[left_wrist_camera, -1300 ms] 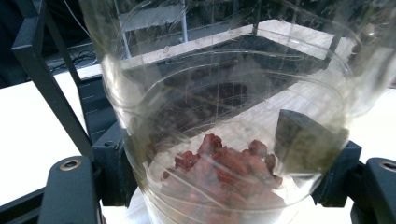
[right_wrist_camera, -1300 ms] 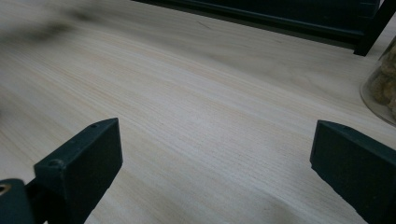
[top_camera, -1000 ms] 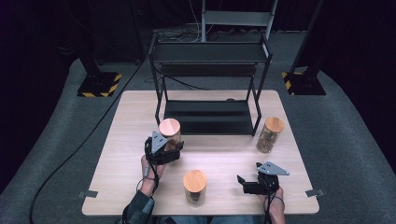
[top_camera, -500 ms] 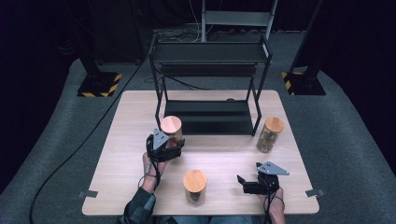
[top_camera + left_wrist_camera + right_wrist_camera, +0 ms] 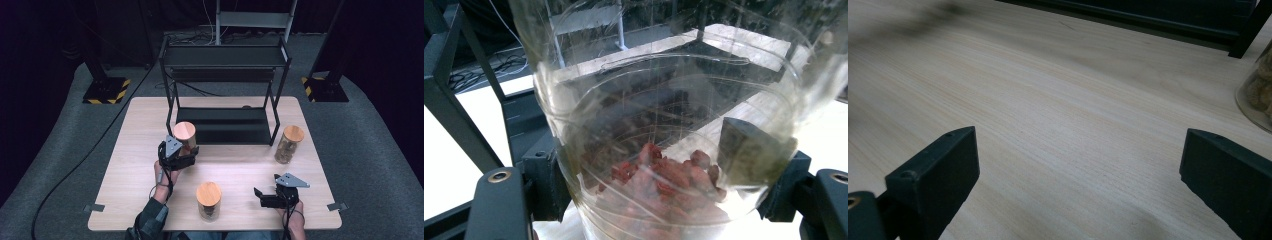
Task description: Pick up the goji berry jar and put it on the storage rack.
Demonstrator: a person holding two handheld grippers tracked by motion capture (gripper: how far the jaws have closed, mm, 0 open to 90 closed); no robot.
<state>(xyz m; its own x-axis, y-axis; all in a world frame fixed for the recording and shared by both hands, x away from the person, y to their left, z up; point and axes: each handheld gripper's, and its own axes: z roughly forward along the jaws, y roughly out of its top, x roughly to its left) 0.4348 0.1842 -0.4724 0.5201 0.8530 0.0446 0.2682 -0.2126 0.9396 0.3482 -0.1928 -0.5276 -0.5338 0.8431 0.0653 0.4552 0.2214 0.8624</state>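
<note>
My left gripper (image 5: 186, 152) is shut on a clear jar with a round wooden lid (image 5: 184, 134), held at the left front corner of the black rack (image 5: 226, 56). In the left gripper view the jar (image 5: 664, 125) stands between the jaws of that gripper (image 5: 664, 187), with red dried berries (image 5: 659, 175) in its bottom. My right gripper (image 5: 260, 196) rests open near the table's front right, pointing left. Its jaws (image 5: 1078, 170) stand wide apart over bare wood with nothing between them.
A second lidded jar (image 5: 208, 200) stands at the front middle of the wooden table (image 5: 240, 165). A third jar with tan contents (image 5: 289, 145) stands by the rack's right front leg, its side showing (image 5: 1259, 92) in the right gripper view. The rack's lower shelf (image 5: 225, 125) is bare.
The left gripper and its jar have edged slightly farther from me, toward the rack. The right gripper has stayed still.
</note>
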